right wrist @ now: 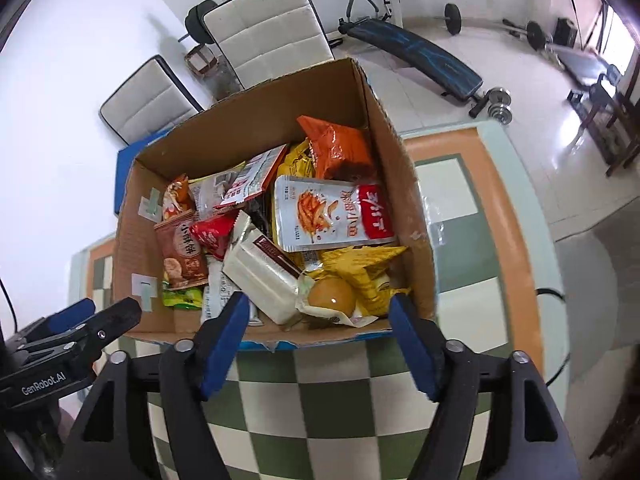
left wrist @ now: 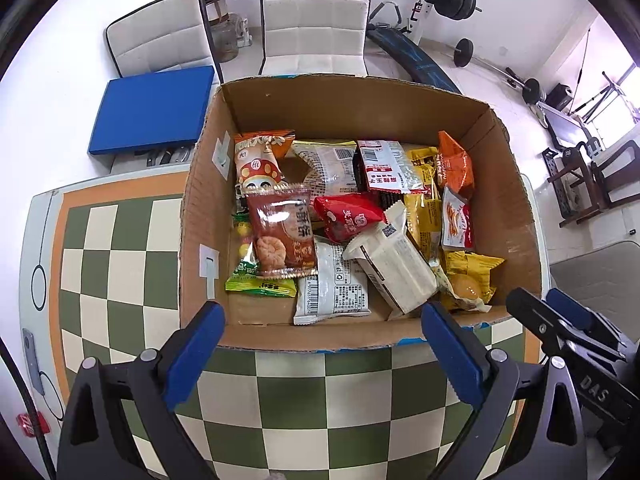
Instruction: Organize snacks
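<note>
An open cardboard box (left wrist: 516, 216) (right wrist: 412, 200) stands on a green checkered table (left wrist: 320, 392) (right wrist: 320, 400), filled with several snack packets. Among them are a brown-red cracker packet (left wrist: 282, 232) (right wrist: 182, 250), a white wrapped block (left wrist: 394, 272) (right wrist: 260, 276), a red packet (left wrist: 346, 216), a white-and-red packet (right wrist: 332, 212) and a packed egg (right wrist: 332, 296). My left gripper (left wrist: 324, 320) is open and empty above the box's near edge. My right gripper (right wrist: 320, 312) is open and empty, also at the near edge. Each gripper shows in the other's view, the right one (left wrist: 560, 332) and the left one (right wrist: 80, 328).
A blue flat case (left wrist: 152, 112) lies beyond the box on the left. Two white padded chairs (left wrist: 316, 20) (right wrist: 264, 28) stand behind the table. Barbells and a weight bench (right wrist: 420, 52) fill the floor at the back.
</note>
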The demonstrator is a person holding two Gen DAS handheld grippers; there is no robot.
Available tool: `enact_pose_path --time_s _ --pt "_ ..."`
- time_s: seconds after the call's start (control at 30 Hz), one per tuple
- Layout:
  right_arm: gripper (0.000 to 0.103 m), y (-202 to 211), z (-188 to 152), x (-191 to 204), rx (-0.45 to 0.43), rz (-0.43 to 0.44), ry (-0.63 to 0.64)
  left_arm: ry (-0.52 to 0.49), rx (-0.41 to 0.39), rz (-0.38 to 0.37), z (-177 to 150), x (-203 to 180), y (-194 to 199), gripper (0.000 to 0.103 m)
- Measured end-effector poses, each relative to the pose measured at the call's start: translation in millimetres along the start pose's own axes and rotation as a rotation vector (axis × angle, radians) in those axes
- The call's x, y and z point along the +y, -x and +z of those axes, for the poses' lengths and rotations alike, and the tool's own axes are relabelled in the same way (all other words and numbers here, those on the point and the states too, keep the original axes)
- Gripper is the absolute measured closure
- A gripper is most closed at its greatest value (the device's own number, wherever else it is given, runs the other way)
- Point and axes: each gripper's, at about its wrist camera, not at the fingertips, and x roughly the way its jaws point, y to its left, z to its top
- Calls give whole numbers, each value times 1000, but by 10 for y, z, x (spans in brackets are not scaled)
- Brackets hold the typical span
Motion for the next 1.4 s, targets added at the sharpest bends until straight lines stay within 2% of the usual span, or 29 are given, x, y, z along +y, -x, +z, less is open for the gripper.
enact_pose_path --time_s 0.03,0.3,0.5,0.9,1.1,1.4 --pt "14 22 3 7 0 -3 8 -3 -3 3 -8 -11 16 2" --pt "12 253 -43 81 -5 -48 61 -8 -44 21 -99 -73 278 2" --pt "11 648 -136 80 -54 -52 67 3 -81 13 -246 -92 627 2" --pt "10 1639 -637 144 -135 -29 94 -34 -157 24 -786 -248 1467 2" --pt "10 2112 -912 195 -171 -20 106 -26 -177 11 -1058 -268 1795 2" --pt "10 2753 -1243 281 -226 -15 127 -11 -220 40 -1341 -239 2227 2"
